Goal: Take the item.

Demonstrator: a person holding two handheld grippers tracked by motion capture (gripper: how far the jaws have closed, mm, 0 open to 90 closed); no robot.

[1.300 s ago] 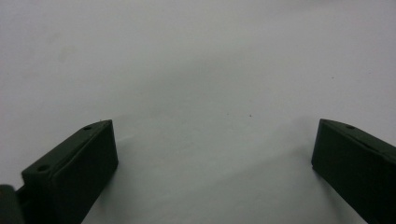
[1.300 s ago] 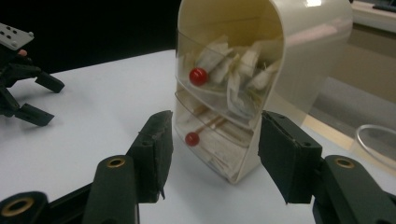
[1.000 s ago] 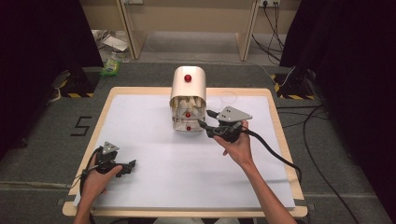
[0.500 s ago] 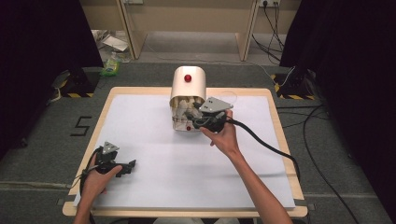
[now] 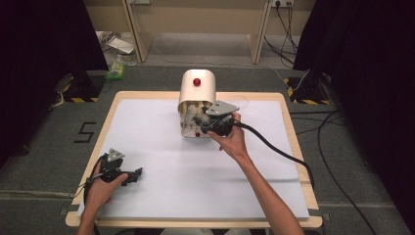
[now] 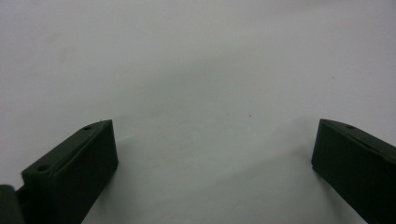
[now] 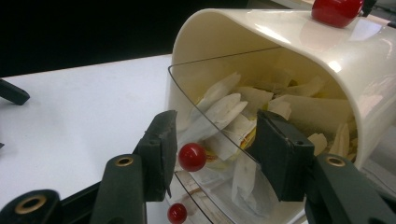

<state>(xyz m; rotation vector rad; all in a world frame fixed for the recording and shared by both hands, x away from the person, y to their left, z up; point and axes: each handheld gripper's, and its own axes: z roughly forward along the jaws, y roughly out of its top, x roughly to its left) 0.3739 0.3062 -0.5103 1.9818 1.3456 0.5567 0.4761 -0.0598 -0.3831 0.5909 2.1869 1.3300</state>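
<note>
White-covered table (image 5: 161, 196) with a wood rim. A cream dispenser box (image 5: 198, 88) with a rounded top stands at about 12 o'clock of the table centre, close to the far edge. A red knob (image 5: 196, 82) sits on its top. The front is clear plastic, with paper sachets (image 7: 233, 109) piled behind it, white and yellowish; print on them is too small to read.

Right gripper (image 5: 205, 123) is at the dispenser's front, held by the right hand (image 5: 234, 142), and its black cable (image 5: 284, 154) trails off toward 4 o'clock. The right gripper view shows the jaws parted at a medium gap, one on each side of the upper red drawer knob (image 7: 192, 157). The knob lies just beside the left jaw; contact cannot be told. The jaws clamp nothing. A second red knob (image 7: 177, 213) sits lower, at 6 o'clock of the first. The clear curved panel (image 7: 210, 93) runs between the jaws.

Left gripper (image 5: 128, 176) rests low on the table at about 8 o'clock of the centre, well apart from the dispenser, in the left hand (image 5: 103, 188). It has a grey three-cornered plate on top. The left gripper view shows its jaws spread wide over the bare white surface, nothing between them.

Floor: a "5" marking (image 5: 84, 132) at 9 o'clock of the table, a green item (image 5: 116, 70) at 11 o'clock with a label that is unreadable, and yellow-black hazard tape (image 5: 78, 99) on bases at both far corners. No brand text is legible anywhere.
</note>
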